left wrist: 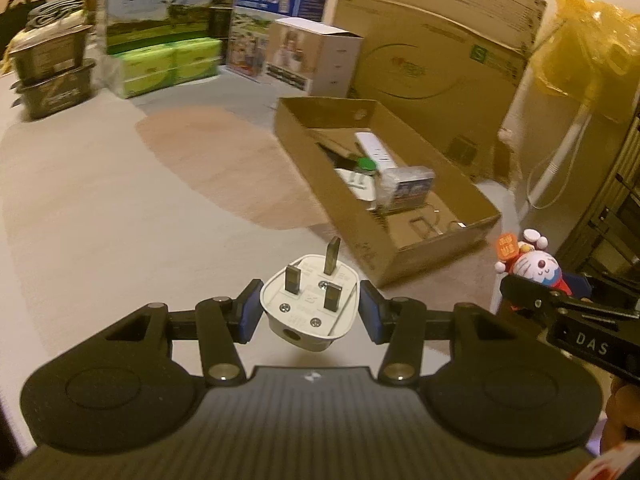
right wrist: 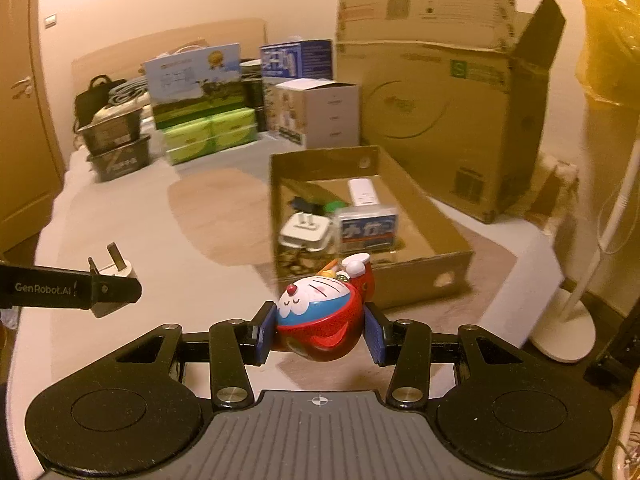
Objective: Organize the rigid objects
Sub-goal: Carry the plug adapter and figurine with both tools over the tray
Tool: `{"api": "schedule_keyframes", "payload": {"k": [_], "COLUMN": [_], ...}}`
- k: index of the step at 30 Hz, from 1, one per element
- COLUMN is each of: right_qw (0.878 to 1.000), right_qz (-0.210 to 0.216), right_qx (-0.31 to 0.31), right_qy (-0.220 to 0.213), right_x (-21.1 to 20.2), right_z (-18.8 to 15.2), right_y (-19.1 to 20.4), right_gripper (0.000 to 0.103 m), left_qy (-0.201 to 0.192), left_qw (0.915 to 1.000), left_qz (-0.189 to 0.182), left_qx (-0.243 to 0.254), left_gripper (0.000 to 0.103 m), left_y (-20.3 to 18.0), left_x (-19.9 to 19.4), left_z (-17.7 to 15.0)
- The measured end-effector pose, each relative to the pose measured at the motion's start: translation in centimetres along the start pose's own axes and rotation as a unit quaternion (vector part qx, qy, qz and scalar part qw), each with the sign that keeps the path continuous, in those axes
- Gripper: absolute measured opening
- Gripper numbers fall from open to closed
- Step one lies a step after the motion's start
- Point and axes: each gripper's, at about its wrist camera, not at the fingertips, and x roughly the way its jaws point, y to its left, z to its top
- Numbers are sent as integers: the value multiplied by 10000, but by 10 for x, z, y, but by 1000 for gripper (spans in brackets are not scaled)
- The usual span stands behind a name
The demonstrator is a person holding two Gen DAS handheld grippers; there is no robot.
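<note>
My left gripper (left wrist: pixel 307 312) is shut on a white three-pin plug (left wrist: pixel 308 304), pins up, held above the bed; it also shows in the right wrist view (right wrist: pixel 114 276). My right gripper (right wrist: pixel 320 330) is shut on a red and blue Doraemon figure (right wrist: pixel 320 316), also seen at the right edge of the left wrist view (left wrist: pixel 534 268). An open shallow cardboard box (left wrist: pixel 362 248) lies ahead, holding a white power strip (left wrist: pixel 374 148), a wrapped blue card pack (right wrist: pixel 368 228), a white adapter (right wrist: pixel 306 232) and a green-capped item (left wrist: pixel 366 164).
Big cardboard cartons (left wrist: pixel 436 48) stand behind the box. Printed boxes and green tissue packs (left wrist: pixel 172 64) and dark bins (left wrist: pixel 52 76) line the far side. A yellow bag (left wrist: pixel 592 52) hangs at right. A white fan stand (right wrist: pixel 568 320) is at right.
</note>
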Motion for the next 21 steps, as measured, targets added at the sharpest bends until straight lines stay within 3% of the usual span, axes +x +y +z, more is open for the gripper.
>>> {"api": "schedule_keyframes", "payload": {"k": [12, 21], "right_qw": [9997, 9995], "right_qz": [-181, 82], "right_qx": [-106, -304], "right_qy": [-105, 6], "right_x": [20, 61], "right_z": [29, 56], "right_y": [-57, -91], "right_gripper": [46, 46], "left_qy": [-5, 40], "left_qw": [9991, 9990], "left_qz": [-266, -303], "left_qx": [320, 332], "left_gripper": [47, 47], "left_y": [-52, -72], "left_x": [48, 89], "left_z": [36, 62]}}
